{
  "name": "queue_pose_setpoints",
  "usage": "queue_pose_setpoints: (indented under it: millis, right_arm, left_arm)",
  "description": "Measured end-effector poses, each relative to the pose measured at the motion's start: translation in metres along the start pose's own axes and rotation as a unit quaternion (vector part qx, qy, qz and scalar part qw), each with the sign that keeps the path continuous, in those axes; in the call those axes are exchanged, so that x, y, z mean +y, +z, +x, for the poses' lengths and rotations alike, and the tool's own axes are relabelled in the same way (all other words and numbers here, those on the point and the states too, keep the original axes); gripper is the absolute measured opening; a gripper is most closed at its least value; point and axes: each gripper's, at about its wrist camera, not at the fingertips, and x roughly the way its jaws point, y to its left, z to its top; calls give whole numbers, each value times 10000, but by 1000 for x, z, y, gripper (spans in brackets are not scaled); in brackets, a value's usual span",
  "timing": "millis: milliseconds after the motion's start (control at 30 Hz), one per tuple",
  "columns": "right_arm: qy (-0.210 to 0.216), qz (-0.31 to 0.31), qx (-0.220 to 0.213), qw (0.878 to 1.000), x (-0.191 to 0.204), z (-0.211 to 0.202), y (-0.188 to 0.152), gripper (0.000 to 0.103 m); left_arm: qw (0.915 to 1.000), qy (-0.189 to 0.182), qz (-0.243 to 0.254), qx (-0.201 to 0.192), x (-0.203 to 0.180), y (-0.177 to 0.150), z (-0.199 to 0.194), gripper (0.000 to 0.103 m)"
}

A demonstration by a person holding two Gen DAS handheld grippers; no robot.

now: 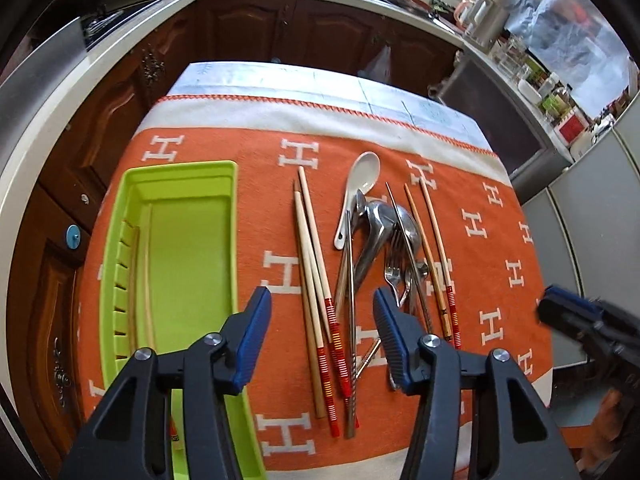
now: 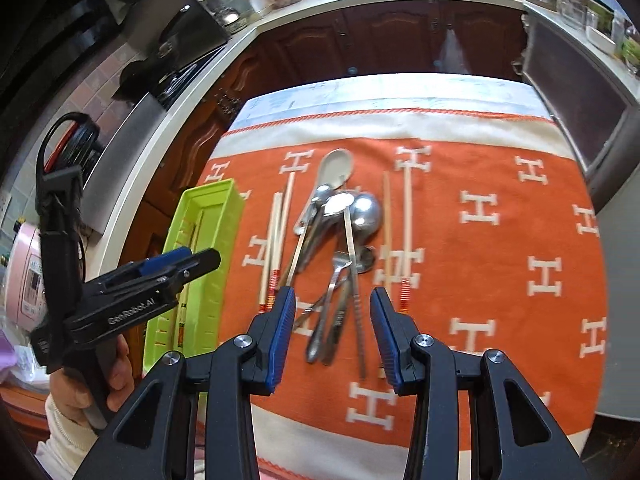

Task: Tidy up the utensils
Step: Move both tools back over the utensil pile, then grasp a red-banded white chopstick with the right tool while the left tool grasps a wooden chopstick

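A lime green utensil tray (image 1: 188,240) (image 2: 208,216) lies at the table's left with a pair of chopsticks (image 1: 146,280) in its narrow slot. To its right lie wooden chopsticks with red ends (image 1: 316,280) (image 2: 276,240), a white ceramic spoon (image 1: 358,192) (image 2: 334,168), a pile of metal spoons and forks (image 1: 380,232) (image 2: 344,232), and a second chopstick pair (image 1: 436,264) (image 2: 406,220). My left gripper (image 1: 322,312) is open and empty above the chopstick ends. My right gripper (image 2: 332,312) is open and empty above the metal handles. Each gripper shows in the other's view: the right one (image 1: 576,316), the left one (image 2: 160,276).
An orange cloth with white H marks (image 1: 480,208) (image 2: 500,260) covers the table. Dark wooden cabinets (image 1: 280,28) and a white counter stand beyond the far edge. A grey appliance (image 1: 592,220) stands to the right.
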Motion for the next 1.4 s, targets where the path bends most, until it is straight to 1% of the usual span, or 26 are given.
queue_pose_setpoints:
  millis: [133, 200, 233, 400, 467, 567, 667, 767, 933, 1033, 1100, 1267, 1333, 1400]
  right_arm:
    - [-262, 103, 44, 9996, -26, -8, 11, 40]
    - [-315, 186, 127, 9993, -39, -4, 15, 39]
    - [-292, 227, 195, 9991, -44, 0, 16, 35]
    - [-179, 365, 569, 9976, -67, 39, 18, 29]
    - [-109, 416, 690, 9967, -68, 57, 16, 26]
    - [-48, 458, 868, 9952, -73, 85, 16, 21]
    - [-72, 403, 931, 9948, -74, 108, 16, 19]
    - [-151, 266, 838, 9960, -73, 122, 15, 18]
    - [-266, 125, 750, 9967, -73, 146, 13, 14]
    - [-444, -114, 517, 9976, -66, 154, 8, 13]
    - [-632, -351, 261, 9970, -60, 157, 3, 13]
    - [-1071, -877, -206, 9902, -41, 160, -15, 11]
    - [-1205, -953, -248, 9878, -36, 161, -19, 6]
    - [-1152, -806, -206, 9898, -38, 159, -20, 5]
  left_arm:
    - [9999, -3, 19, 143, -9, 2, 14, 50]
    - [9997, -69, 54, 246, -17, 4, 22, 45]
    - [9994, -121, 95, 308, -22, 5, 26, 42]
    - [9982, -244, 383, 397, -59, 13, 43, 39]
    - [9976, -289, 433, 460, -71, 16, 52, 32]
    - [9971, -293, 402, 576, -81, 18, 66, 23]
    - [9977, -280, 246, 570, -80, 19, 76, 21]
    - [9981, -263, 138, 541, -79, 19, 83, 21]
    - [9982, -282, 98, 525, -77, 15, 87, 21]
    - [9986, -267, 80, 455, -79, 14, 88, 21]
    - [9987, -292, 64, 420, -80, 14, 88, 21]
    - [9988, -304, 135, 369, -88, 13, 86, 21]
    - [9986, -326, 149, 379, -92, 12, 87, 21]
    - [9985, -346, 147, 396, -94, 12, 87, 21]
